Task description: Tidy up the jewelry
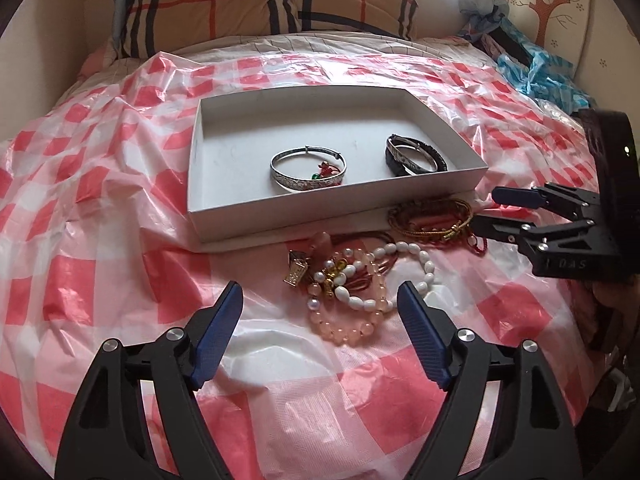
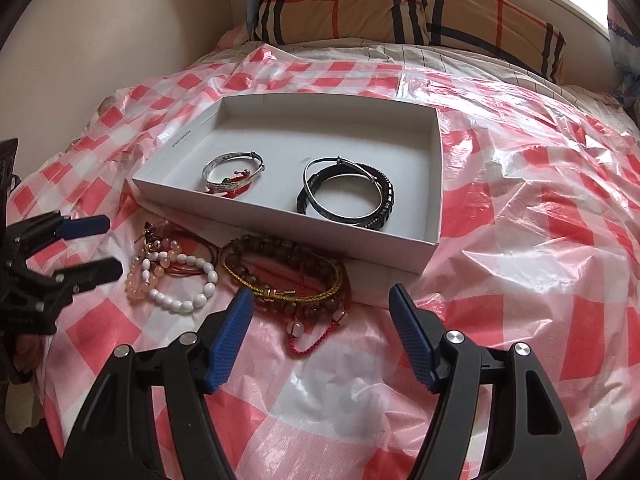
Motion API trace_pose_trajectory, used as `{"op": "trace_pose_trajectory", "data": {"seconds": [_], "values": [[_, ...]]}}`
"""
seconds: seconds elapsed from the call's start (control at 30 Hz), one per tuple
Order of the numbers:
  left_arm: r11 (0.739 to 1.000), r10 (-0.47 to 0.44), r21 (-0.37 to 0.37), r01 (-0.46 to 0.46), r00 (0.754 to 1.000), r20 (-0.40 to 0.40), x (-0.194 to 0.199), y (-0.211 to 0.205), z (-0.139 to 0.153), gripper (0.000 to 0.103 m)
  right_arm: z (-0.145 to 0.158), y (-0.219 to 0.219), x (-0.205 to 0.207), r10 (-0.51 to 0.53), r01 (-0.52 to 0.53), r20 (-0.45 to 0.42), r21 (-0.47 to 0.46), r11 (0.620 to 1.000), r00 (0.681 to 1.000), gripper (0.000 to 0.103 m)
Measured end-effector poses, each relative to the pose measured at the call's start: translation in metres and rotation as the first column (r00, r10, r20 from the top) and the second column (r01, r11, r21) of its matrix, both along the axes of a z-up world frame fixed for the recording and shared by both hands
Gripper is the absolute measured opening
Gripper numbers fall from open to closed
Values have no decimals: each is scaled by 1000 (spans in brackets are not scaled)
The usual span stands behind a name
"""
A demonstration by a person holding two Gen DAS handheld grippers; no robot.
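White box (image 1: 208, 184) on bed, lid off. Inside: silver bangle (image 1: 307, 170) with red cord and green bead, left; dark bangle pair (image 2: 346, 194), right. Loose jewelry just in front of box: white bead bracelet (image 2: 182, 286) tangled with pink beads (image 1: 344, 330) and gold charm (image 1: 296, 272); brown bead strands (image 2: 280, 276) with gold cord beside them. Left tool (image 1: 320, 304) wide open, empty, over pink beads. Right tool (image 2: 322, 306) wide open, empty, over brown strands. Red-checked plastic sheet (image 2: 520, 240) covers bed; plaid pillow (image 1: 256, 0) behind, by window.
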State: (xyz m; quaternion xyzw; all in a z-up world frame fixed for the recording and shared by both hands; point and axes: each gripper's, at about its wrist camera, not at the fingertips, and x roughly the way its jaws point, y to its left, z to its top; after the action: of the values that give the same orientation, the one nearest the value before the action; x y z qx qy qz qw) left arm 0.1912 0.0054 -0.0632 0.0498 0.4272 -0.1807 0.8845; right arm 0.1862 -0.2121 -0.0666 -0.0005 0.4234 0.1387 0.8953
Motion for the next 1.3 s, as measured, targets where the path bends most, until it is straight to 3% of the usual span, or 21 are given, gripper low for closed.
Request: {"op": "trace_pose_trajectory", "data": {"seconds": [0.13,0.23,0.27,0.3,0.33,0.4,0.47,0.53,0.6,0.73,0.8,0.93,0.97,1.0,1.07,1.13,1.17,1.2,1.27,1.3], "values": [[999,38,-13,-38,999,-8,5,3,-1,76,-2,-5,12,-41,41,-4,-8,999,999,64],[999,37,2,-37,999,-8,8,2,-2,76,-8,-4,20,-32,31,-28,-25,999,999,54],[1000,22,8,-22,1000,-11,8,0,-4,75,-11,-3,22,-18,17,-44,-25,1000,999,46],[1000,5,13,-5,1000,-13,7,-3,-5,70,-13,-1,22,-6,5,-58,-22,1000,998,35],[1000,-19,16,20,1000,-20,5,-6,-7,64,-14,-1,22,7,-8,-68,-18,1000,998,32],[998,-64,12,64,997,-54,3,-12,-12,32,-14,2,15,38,-41,-78,-27,999,996,24],[995,-98,0,98,992,-78,0,-14,-16,18,-13,2,3,61,-65,-90,-43,997,994,22],[992,-128,2,129,988,-81,-8,-16,-14,13,-11,-1,-10,67,-72,-103,-45,996,992,21],[987,-160,-18,159,982,-97,-17,-15,-11,1,-9,-9,-23,59,-63,-116,-34,997,991,20],[977,-212,-2,214,969,-126,-34,-12,-8,1,-5,-23,-39,47,-47,-150,3,999,988,21],[978,-208,-1,210,969,-132,-38,-7,-5,1,0,-27,-43,7,-11,-124,-31,999,992,50],[988,-154,-27,152,980,-125,-27,2,1,5,10,-24,-42,9,-11,-67,-24,1000,998,53],[990,-138,-28,135,983,-118,-22,3,1,14,9,-19,-40,28,-30,-69,-24,999,997,53],[993,-114,-23,113,988,-106,-17,3,1,31,7,-12,-38,54,-56,-74,-25,998,996,53],[998,-64,-16,63,995,-72,-8,1,1,50,5,0,-37,106,-107,-79,-12,994,991,53],[998,-57,-32,55,996,-73,1,-2,-2,50,1,13,-38,143,-146,-81,-37,989,986,53],[998,-54,-33,52,995,-82,4,-4,-5,48,-1,18,-39,160,-165,-85,-60,984,984,45],[998,-60,-27,57,993,-98,6,-8,-10,28,-5,23,-39,170,-178,-91,-87,980,981,30],[996,-87,-9,87,989,-117,5,-15,-17,5,-10,26,-40,174,-184,-89,-126,975,981,23],[995,-103,-5,103,988,-119,2,-17,-17,3,-9,25,-41,168,-178,-87,-121,977,982,19]]}}
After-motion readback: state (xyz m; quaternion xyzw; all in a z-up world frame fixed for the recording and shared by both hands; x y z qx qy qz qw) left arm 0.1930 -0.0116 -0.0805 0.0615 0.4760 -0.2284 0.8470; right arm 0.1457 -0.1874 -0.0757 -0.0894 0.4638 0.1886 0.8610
